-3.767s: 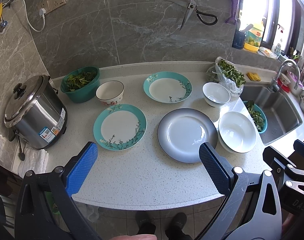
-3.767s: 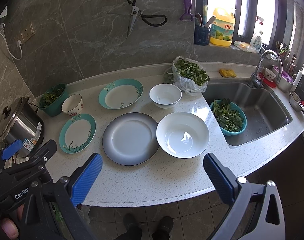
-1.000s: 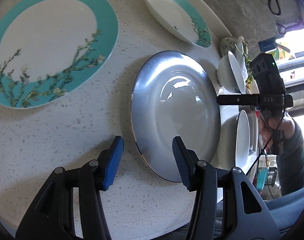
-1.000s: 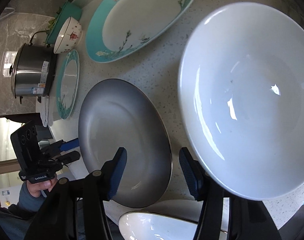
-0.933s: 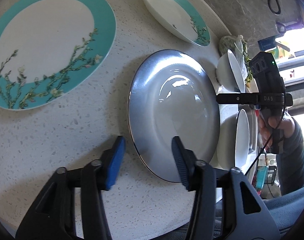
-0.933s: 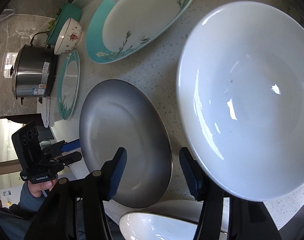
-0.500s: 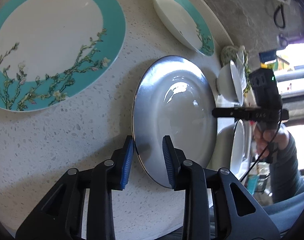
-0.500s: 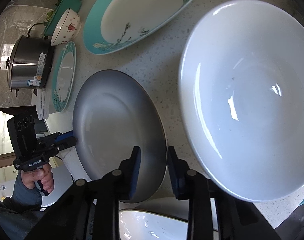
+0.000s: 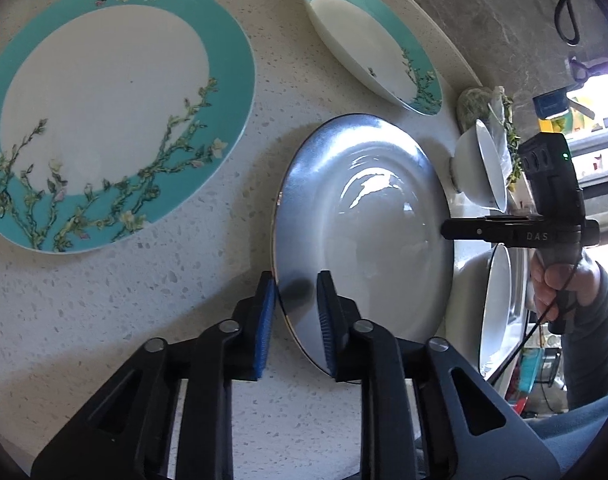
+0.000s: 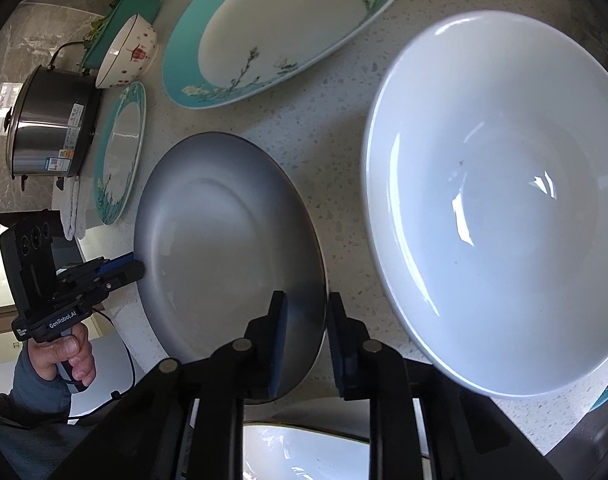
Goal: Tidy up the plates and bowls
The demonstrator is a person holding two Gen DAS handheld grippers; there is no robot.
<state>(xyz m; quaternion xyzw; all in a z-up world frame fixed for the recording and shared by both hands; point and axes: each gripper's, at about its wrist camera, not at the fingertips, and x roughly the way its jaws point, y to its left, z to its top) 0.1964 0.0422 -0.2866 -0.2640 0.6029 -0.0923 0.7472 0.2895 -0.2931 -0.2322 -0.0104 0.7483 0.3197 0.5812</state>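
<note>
A grey plate lies on the speckled counter; it also shows in the right wrist view. My left gripper is shut on its left rim. My right gripper is shut on its opposite rim, and shows in the left wrist view at the plate's far edge. A teal floral plate lies left of it and a second teal plate behind. A large white bowl sits right of the grey plate, and a small white bowl stands further back.
A floral bowl, a teal basin of greens and a steel rice cooker stand at the counter's far left. A bag of greens lies behind the small white bowl. The counter's front edge is close.
Both grippers have closed from wide open onto opposite rims of the grey plate. Both moved in low over the counter from a higher, farther position.
</note>
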